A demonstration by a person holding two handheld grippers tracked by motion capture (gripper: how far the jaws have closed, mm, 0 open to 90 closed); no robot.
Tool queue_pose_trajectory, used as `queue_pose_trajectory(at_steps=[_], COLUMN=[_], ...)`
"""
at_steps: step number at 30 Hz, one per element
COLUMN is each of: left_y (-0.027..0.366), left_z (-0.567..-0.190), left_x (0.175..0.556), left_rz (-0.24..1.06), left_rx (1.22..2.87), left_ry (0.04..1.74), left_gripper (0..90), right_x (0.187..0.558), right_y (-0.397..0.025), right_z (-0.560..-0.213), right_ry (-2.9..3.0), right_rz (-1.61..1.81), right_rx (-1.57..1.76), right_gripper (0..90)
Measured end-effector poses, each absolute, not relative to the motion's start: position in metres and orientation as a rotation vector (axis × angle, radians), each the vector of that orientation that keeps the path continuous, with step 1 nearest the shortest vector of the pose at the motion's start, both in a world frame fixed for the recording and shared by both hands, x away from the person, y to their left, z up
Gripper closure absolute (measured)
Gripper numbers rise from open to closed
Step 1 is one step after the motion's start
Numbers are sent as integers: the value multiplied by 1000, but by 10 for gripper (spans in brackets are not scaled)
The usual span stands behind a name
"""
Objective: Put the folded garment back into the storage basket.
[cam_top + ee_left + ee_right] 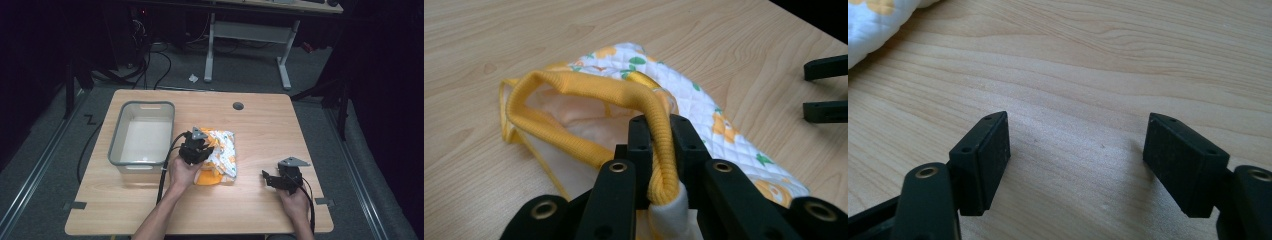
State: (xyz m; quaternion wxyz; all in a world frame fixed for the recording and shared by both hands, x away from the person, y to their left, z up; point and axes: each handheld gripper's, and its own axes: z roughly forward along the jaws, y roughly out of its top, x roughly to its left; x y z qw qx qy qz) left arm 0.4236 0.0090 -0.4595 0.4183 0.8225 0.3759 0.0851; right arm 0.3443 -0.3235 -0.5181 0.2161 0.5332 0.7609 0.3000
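Nearest, the right gripper (270, 179) rests with jaws wide over bare table (260, 210). Left gripper (196, 148) pinches the garment's (222, 155) yellow ribbed collar (589, 92) mid-table. Beyond, the grey bin (116, 142) stands empty.

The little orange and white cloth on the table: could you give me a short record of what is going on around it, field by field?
cloth: quilted garment, white with orange and green print, lying on the wooden table
trim: ribbed orange band along its opening
left gripper: shut on the orange band, which is pinched between the jaws
right gripper: open, jaws wide apart, over bare wood, apart from the cloth
bin: grey plastic, left of the cloth, nothing visible in it
right hand: at the near right of the table
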Motion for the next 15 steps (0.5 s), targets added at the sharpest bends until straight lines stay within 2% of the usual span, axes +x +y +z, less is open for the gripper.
queue_pose_trajectory(at_steps=[15], left_y=[12], left_z=[-419], left_x=[422], left_rz=[262], left_rx=[2048], left_ry=[843], left_gripper=[815], right_x=[344], right_y=[-324], right_z=[-518], right_ry=[2115], right_rz=[833], right_rx=[1469], right_gripper=[271])
